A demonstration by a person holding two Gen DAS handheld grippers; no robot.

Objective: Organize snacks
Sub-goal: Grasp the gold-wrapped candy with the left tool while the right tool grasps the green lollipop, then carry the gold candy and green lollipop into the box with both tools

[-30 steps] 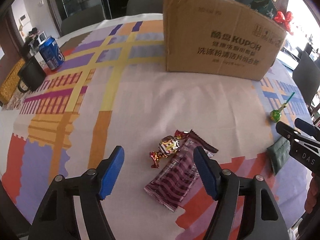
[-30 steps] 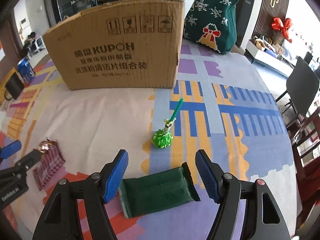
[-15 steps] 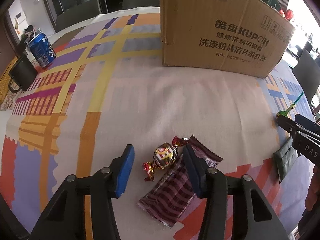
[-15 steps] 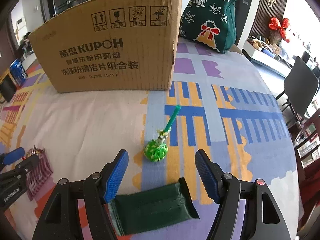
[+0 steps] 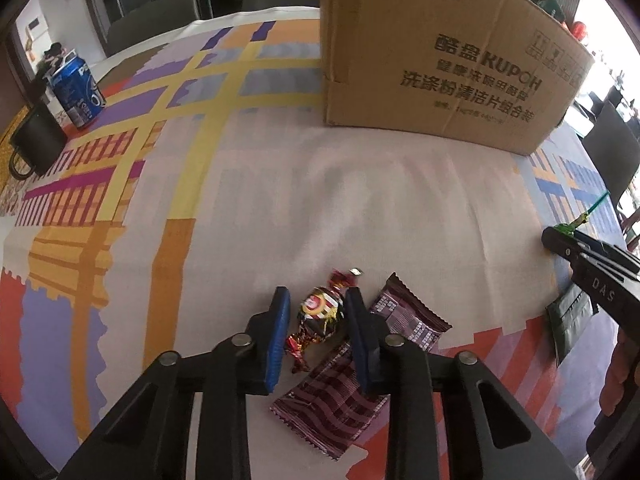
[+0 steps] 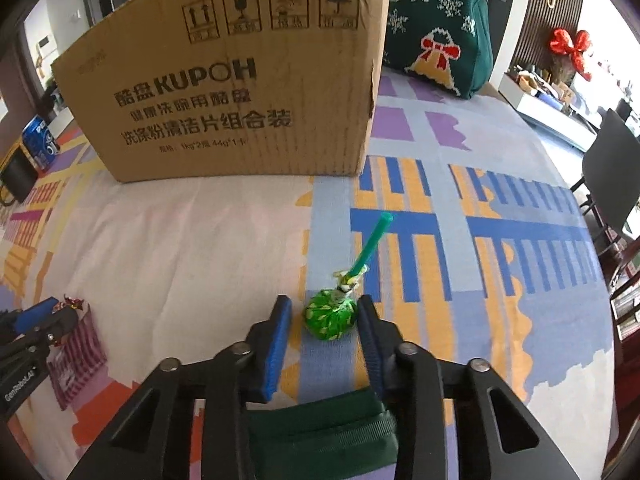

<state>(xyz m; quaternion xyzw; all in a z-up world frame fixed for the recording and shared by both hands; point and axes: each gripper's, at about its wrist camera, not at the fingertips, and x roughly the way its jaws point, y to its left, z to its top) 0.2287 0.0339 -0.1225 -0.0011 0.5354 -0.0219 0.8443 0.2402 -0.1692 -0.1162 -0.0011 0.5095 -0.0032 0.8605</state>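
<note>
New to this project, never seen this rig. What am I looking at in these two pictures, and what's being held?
No robot: a person holds hand tongs, one per hand, each with a camera looking along its two blue fingers. The left view shows the left tongs shut on a wrapped candy, beside a striped snack bar. In the right view the right tongs are closing around a green lollipop, one pad not yet touching; a green packet lies nearer the camera. A cardboard box stands behind on the patterned tablecloth.

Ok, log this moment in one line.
left claw: shut on foil candy | right claw: closing around green lollipop
</note>
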